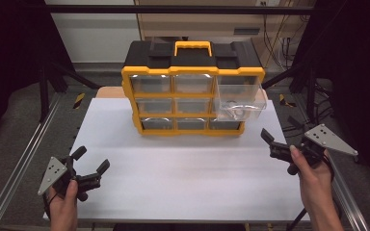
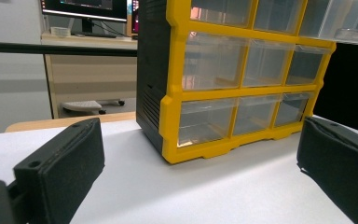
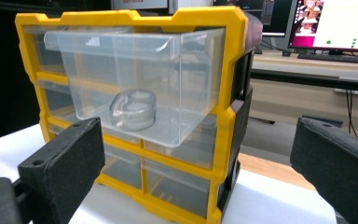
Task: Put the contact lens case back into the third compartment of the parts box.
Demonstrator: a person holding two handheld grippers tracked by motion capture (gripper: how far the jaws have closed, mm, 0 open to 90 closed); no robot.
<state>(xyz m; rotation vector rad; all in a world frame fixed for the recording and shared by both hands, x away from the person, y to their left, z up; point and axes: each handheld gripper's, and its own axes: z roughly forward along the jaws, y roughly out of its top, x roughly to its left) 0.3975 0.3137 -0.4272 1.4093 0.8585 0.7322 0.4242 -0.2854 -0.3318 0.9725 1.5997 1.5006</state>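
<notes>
From the high view I see a yellow-framed, black-bodied plastic organiser cabinet with a yellow carry handle standing at the far side of a white rectangular table mat. It has three rows of three clear drawers. The clear plastic drawer at top right is pulled well out of its slot, overhanging the mat, and a small round ring-shaped object lies on its floor. My left gripper sits low at the near-left corner of the mat, jaws spread, with nothing between them. My right gripper hovers at the mat's right edge, near the open drawer but apart from it; I cannot tell from here how its jaws stand.

In the left gripper view, the two black foam-padded jaws stand far apart at the picture's sides, empty. Between them the organiser cabinet shows its black side wall and yellow front, well ahead on the table mat. I can read no brand or label on it.

In the right gripper view, the jaws are likewise spread wide and hold nothing. The pulled-out drawer juts toward the camera from the top right slot (the closed drawers beneath look clear and bare). The round ring-shaped object rests on the drawer's bottom, towards its front. A lit monitor behind carries writing too small and blurred to read.
</notes>
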